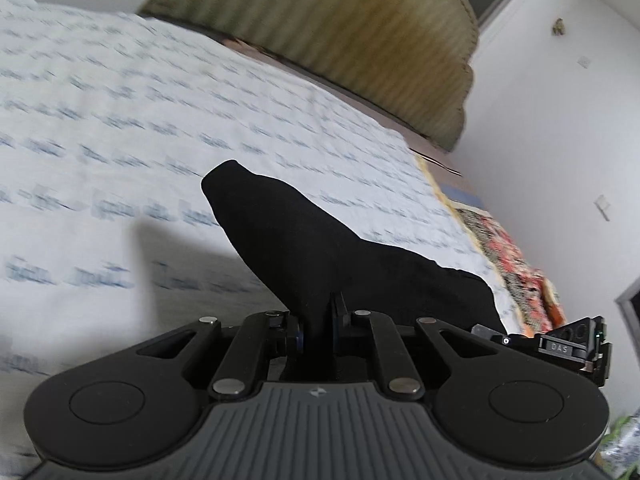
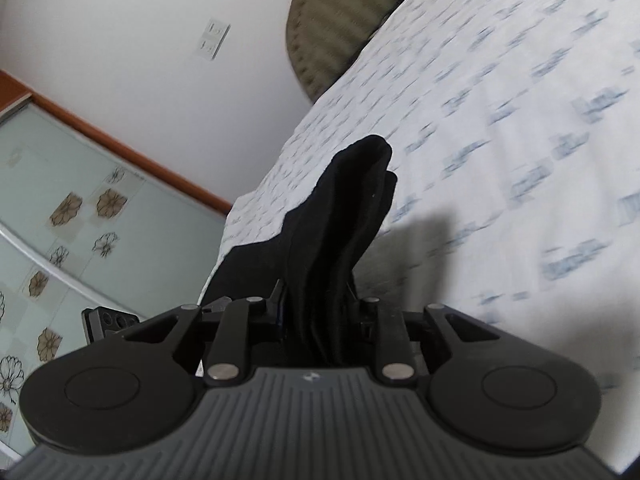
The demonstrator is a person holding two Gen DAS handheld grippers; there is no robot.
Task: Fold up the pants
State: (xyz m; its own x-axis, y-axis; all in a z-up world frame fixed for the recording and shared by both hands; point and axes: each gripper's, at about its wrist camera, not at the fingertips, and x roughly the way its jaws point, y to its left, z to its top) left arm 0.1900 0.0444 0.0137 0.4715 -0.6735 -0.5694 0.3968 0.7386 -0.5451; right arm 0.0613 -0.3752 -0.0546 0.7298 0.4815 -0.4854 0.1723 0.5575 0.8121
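Open bedsheet [image 1: 120, 120] ahead; headboard [image 1: 340, 32] beyond.

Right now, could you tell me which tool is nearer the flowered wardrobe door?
Left, likely: the left tool sits toward the door; the right tool farther over the bed.

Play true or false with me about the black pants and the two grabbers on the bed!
1. The left gripper is shut on the black pants. True.
2. The right gripper is open and holds nothing. False: it is clamped on a thick bunch of the pants.
3. The bed sheet is plain red. False: it is white with a blue print.
4. A ribbed olive headboard stands behind the bed. True.
5. The pants are white. False: they are black.
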